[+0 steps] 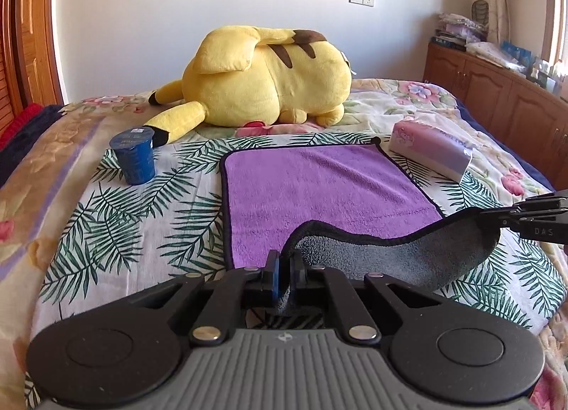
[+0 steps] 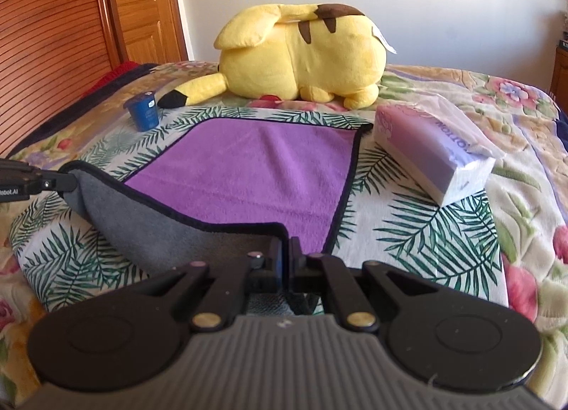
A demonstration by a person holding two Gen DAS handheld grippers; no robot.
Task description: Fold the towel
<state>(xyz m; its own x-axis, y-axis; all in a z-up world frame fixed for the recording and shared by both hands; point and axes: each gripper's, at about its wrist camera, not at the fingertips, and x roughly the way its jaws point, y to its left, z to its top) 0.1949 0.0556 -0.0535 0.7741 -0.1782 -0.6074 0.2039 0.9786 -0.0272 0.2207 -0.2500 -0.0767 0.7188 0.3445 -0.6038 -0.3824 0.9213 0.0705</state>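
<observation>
A purple towel [image 1: 319,190] with a grey underside and black hem lies on a leaf-print cloth on the bed; it also shows in the right wrist view [image 2: 255,168]. Its near edge is lifted, showing the grey side. My left gripper [image 1: 285,264] is shut on the towel's near left corner. My right gripper [image 2: 287,250] is shut on the near right corner. Each gripper shows in the other's view, at the right edge of the left wrist view [image 1: 497,222] and at the left edge of the right wrist view [image 2: 67,181].
A yellow plush toy [image 1: 262,80] lies behind the towel. A blue cup [image 1: 135,158] stands to the towel's left. A pink tissue pack [image 1: 433,151] lies to its right. A wooden cabinet [image 1: 497,97] stands on the right, a wooden door [image 2: 142,1] on the left.
</observation>
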